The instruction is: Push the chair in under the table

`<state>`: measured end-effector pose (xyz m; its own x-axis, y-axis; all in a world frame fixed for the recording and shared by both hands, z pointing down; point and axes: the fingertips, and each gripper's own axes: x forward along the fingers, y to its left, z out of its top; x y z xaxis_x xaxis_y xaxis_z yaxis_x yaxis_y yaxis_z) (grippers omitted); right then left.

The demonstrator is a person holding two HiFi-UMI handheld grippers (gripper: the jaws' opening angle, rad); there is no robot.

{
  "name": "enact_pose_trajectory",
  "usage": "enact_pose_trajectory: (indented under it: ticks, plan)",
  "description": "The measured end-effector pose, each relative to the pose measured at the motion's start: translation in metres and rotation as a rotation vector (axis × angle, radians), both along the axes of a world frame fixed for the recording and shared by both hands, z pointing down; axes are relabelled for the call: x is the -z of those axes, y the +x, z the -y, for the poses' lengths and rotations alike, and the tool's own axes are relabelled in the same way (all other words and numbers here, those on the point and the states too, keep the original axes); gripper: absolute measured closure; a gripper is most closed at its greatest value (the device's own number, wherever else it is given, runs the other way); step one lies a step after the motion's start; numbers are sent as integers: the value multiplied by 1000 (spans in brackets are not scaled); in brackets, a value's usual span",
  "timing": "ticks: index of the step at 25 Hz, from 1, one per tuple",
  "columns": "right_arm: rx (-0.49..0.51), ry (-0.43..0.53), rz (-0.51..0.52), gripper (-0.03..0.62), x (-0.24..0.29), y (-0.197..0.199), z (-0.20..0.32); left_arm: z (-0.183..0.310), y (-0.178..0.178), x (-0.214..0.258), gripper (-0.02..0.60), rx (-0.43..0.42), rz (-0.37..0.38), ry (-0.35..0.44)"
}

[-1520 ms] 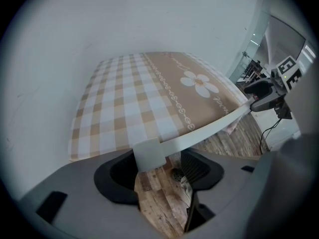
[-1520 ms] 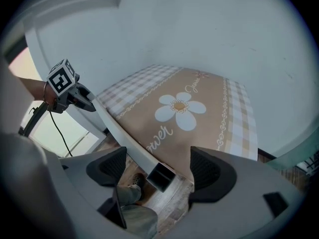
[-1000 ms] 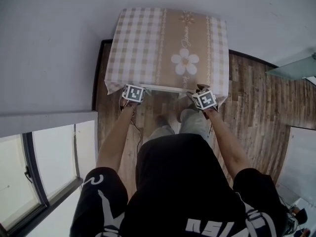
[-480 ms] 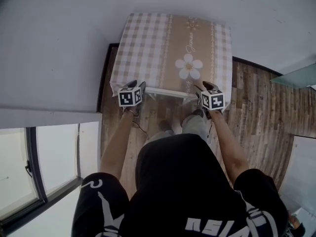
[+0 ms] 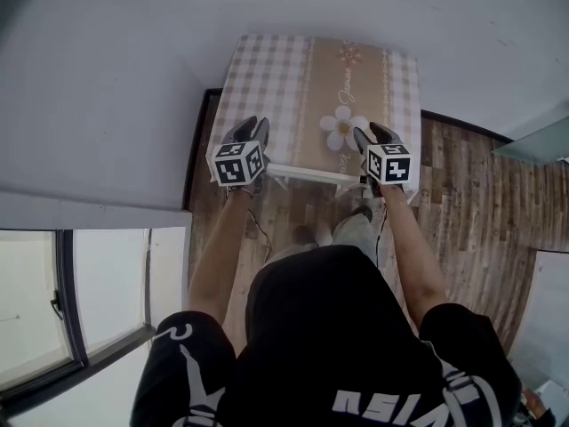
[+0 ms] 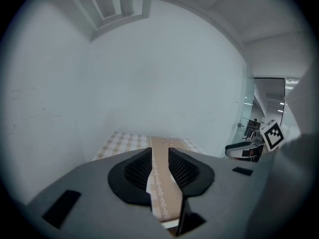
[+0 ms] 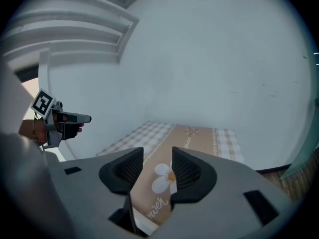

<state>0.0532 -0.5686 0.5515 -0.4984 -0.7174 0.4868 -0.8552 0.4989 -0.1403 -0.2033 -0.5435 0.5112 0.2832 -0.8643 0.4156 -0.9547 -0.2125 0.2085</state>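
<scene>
Black ribbed pads (image 6: pixel 137 169) of the left gripper (image 6: pixel 159 164) stood apart with nothing between them, only patterned cloth showing through the gap. The right gripper (image 7: pixel 157 171) was likewise empty and parted. Both pairs of jaws had just been closing on air. Both grippers hung over the near edge of the cloth-covered table (image 5: pixel 276 69), upper centre of the head view. Just below them lay the chair (image 5: pixel 311 174), its white top rail along the table's near edge, apparently pushed in. From here, I judged that a dropped gripper could catch the overhanging cloth and drag it. The person's feet (image 5: pixel 307 235), close behind the chair, could also nudge it askew.
</scene>
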Motion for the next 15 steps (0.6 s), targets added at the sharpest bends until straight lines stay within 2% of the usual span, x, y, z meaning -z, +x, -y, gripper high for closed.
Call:
enact_pose_trajectory:
  ticks: [10,15]
  plan:
    - [5,120,63,445,71,-11,7,5,16,77,495,-31,-14,157]
    - [2,154,106,468,96,-13,10,7,16,92,515,-31,-11,195]
